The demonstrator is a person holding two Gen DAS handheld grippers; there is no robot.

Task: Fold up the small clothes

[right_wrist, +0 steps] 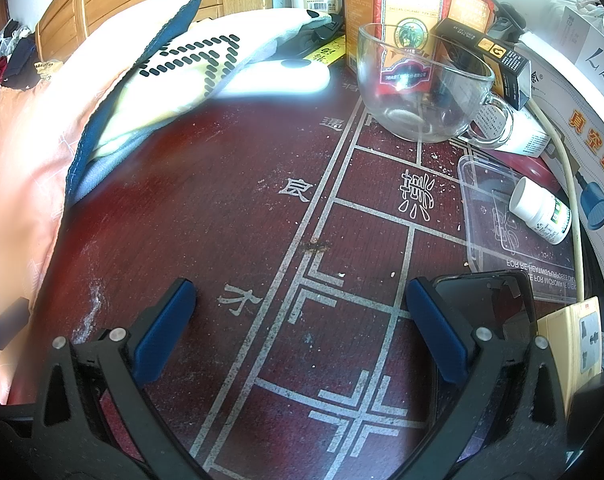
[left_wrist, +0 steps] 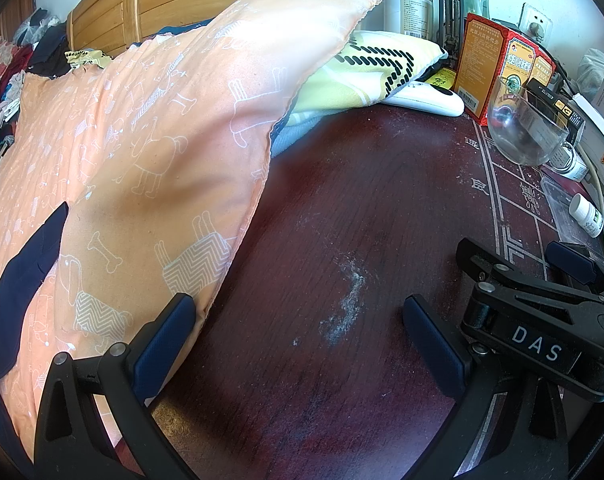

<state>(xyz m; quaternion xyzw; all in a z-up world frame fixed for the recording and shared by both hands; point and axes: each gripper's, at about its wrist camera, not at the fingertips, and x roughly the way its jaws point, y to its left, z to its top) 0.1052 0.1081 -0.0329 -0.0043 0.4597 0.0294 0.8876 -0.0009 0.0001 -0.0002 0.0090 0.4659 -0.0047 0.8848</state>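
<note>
The orange cloth [left_wrist: 150,152], printed with white dogs and bones, lies at the left of the dark red worktop [left_wrist: 341,208], rising in a peak towards a wooden headboard [left_wrist: 206,4]; a dark blue patch [left_wrist: 26,280] lies against its lower left part. Its lower edge lies just beside the left finger of the left claw [left_wrist: 298,332], whose blue-padded fingers stand wide apart with nothing between them, only bare worktop with a pale dusty smear [left_wrist: 345,300]. Behind the cloth lies a folded yellow-and-white piece with black dashes [left_wrist: 373,64], and beside that a white oval device [left_wrist: 425,100]. The right claw [right_wrist: 302,324] also stands wide apart and empty, over white lines and characters printed on the worktop; in the left wrist view its black body marked DAS shows at the lower right. Farther right stand a glass cup [right_wrist: 425,80], red and orange boxes [right_wrist: 405,8], a tall tin [left_wrist: 407,10], a clear plastic tray [right_wrist: 497,216] with a small white bottle [right_wrist: 541,210] lying on it, and a dark phone [right_wrist: 489,304] just beside the right claw's right finger. A heap of clothes [left_wrist: 6,80] lies far off at the left.
</note>
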